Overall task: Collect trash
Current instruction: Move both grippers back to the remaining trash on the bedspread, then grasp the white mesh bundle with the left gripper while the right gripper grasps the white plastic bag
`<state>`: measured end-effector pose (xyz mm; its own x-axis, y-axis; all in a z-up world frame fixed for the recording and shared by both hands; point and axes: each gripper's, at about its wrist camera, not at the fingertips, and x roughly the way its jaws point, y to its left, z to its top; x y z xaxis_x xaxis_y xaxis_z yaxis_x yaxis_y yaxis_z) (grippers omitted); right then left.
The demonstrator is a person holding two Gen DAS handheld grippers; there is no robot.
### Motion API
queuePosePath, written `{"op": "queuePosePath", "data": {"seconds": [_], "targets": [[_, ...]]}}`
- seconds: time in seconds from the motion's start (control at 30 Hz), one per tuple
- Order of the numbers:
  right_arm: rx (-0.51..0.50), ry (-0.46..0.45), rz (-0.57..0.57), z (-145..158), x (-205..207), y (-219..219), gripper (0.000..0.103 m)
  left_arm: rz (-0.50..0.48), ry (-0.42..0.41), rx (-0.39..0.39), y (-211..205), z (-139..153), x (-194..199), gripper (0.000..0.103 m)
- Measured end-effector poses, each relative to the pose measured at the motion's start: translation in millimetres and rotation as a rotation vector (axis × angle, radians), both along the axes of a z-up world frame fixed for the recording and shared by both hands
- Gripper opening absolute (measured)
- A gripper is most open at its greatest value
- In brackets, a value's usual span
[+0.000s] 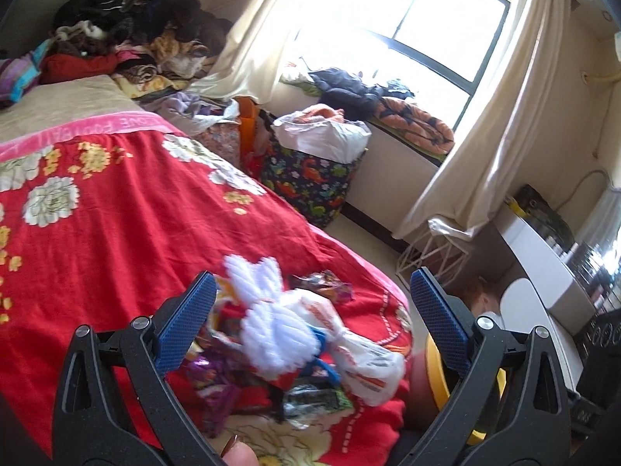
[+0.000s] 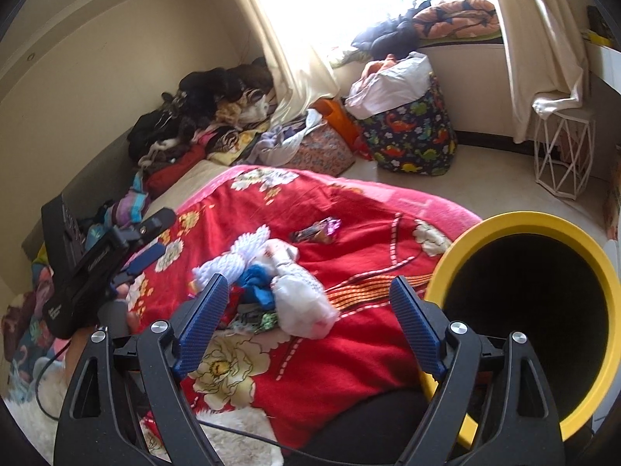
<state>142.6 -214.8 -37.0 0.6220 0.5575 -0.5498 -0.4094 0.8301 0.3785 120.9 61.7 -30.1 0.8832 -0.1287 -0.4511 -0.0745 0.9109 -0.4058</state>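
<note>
A heap of trash lies on the red flowered blanket [image 1: 116,225]: a white fluffy piece [image 1: 271,318], a white plastic bag [image 1: 365,357], blue scraps and foil wrappers [image 1: 314,400]. The same heap shows in the right wrist view [image 2: 271,275], with one loose wrapper [image 2: 316,231] beyond it. My left gripper [image 1: 314,310] is open, its jaws either side of the heap just above it; it also shows at the left of the right wrist view [image 2: 136,260]. My right gripper [image 2: 310,310] is open and empty near the heap. A yellow-rimmed bin [image 2: 524,229] stands right of the bed.
Piled clothes [image 1: 128,27] lie at the bed's far end. A dinosaur-print hamper [image 1: 310,182] with a white bag on top stands by the window. A white wire stool [image 2: 562,151] and a white desk [image 1: 543,264] are at the right.
</note>
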Motion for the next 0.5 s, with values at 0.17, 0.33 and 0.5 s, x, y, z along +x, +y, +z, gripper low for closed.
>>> {"op": "queuePosePath", "data": {"seconds": [0.17,0.33,0.5], "targets": [[-0.029,0.005,0.045,-4.4,2.5,22.0,0.082,0.054,0.026,0.0,20.8,-4.8,-1.3,0.092],[-0.063,0.019,0.068,-15.2,10.3,38.7,0.083,0.081,0.063,0.003,34.4,-10.5,-0.4,0.092],[-0.103,0.046,0.075,-32.9,22.5,48.9,0.083,0.056,0.085,0.003,32.5,-14.6,2.0,0.092]]}}
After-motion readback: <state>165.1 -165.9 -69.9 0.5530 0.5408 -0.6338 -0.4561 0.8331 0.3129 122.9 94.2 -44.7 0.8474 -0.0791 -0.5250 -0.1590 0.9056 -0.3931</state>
